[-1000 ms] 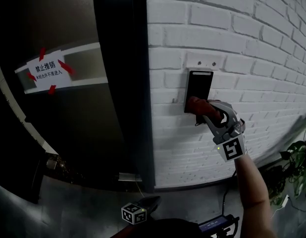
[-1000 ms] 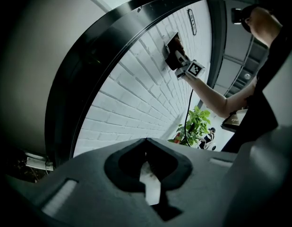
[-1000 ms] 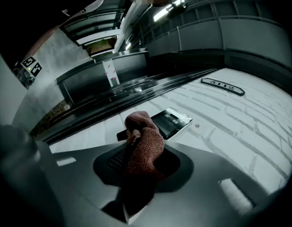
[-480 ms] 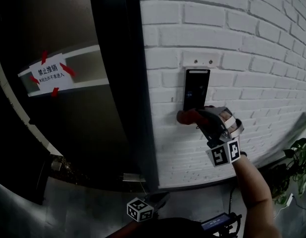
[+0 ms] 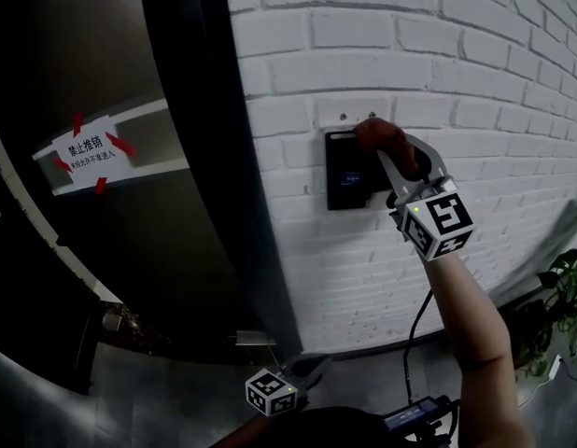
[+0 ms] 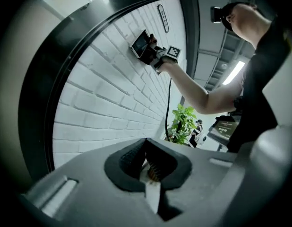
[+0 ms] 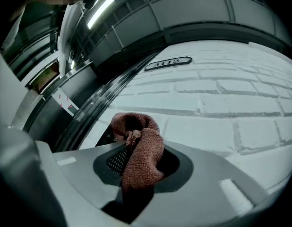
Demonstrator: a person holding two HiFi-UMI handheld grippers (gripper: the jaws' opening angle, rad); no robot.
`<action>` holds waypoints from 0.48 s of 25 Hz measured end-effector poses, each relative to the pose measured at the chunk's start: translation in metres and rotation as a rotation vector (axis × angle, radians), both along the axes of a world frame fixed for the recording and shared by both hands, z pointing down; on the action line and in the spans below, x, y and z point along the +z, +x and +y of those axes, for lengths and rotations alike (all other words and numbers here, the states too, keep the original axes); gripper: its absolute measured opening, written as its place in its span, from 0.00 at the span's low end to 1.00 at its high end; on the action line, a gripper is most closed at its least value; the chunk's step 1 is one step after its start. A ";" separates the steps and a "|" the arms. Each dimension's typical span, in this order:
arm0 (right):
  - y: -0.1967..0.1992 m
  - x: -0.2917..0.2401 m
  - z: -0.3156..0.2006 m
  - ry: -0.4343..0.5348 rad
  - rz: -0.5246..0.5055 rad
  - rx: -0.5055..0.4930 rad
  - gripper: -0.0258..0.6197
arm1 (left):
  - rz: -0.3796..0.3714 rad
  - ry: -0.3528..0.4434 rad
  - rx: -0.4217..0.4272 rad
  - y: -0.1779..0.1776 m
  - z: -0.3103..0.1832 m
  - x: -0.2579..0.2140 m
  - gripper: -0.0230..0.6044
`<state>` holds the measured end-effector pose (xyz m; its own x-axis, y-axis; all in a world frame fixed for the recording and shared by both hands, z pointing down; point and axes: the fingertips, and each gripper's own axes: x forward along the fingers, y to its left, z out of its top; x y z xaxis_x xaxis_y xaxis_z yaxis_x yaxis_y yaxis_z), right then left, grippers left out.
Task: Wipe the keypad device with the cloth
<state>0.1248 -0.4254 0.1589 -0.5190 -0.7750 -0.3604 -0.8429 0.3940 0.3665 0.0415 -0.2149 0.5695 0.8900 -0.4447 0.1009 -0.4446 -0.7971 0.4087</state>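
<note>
Cloth (image 5: 374,131), one reddish-brown knitted wad, sits pinched in the right tool (image 5: 386,149), whose jaws are closed down on it so that the fabric bulges out past the tips (the right gripper view shows the cloth (image 7: 142,151) filling the gap between the black pads). The wad presses against the upper right corner of the keypad device (image 5: 347,171), a single dark panel with a faintly lit screen, fixed upright on the white brick wall (image 5: 475,73). From the head view the cloth and the jaw tips cover that corner; the remainder of the panel is in plain sight.

A pale mounting plate (image 5: 349,112) with two small screws peeks out just above the keypad device. Left of it runs a dark door frame (image 5: 209,157), and beyond that a glass door carries one paper notice (image 5: 87,147) held by four strips of red tape. One leafy plant (image 5: 567,292) stands low at the right, well apart from the panel.

The left tool (image 5: 312,370) hangs low near the person's body, far from the wall; its own view shows the jaws (image 6: 147,161) brought together with nothing gripped.
</note>
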 end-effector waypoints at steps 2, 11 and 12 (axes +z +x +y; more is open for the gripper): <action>0.001 0.025 0.003 -0.040 -0.023 -0.008 0.20 | 0.010 -0.020 -0.064 -0.016 -0.005 0.003 0.04; -0.005 0.162 0.024 -0.222 -0.026 -0.186 0.20 | 0.000 -0.076 -0.194 -0.034 0.003 0.015 0.04; -0.007 0.171 0.035 -0.239 -0.038 -0.244 0.20 | -0.004 -0.078 -0.195 -0.031 0.005 0.016 0.04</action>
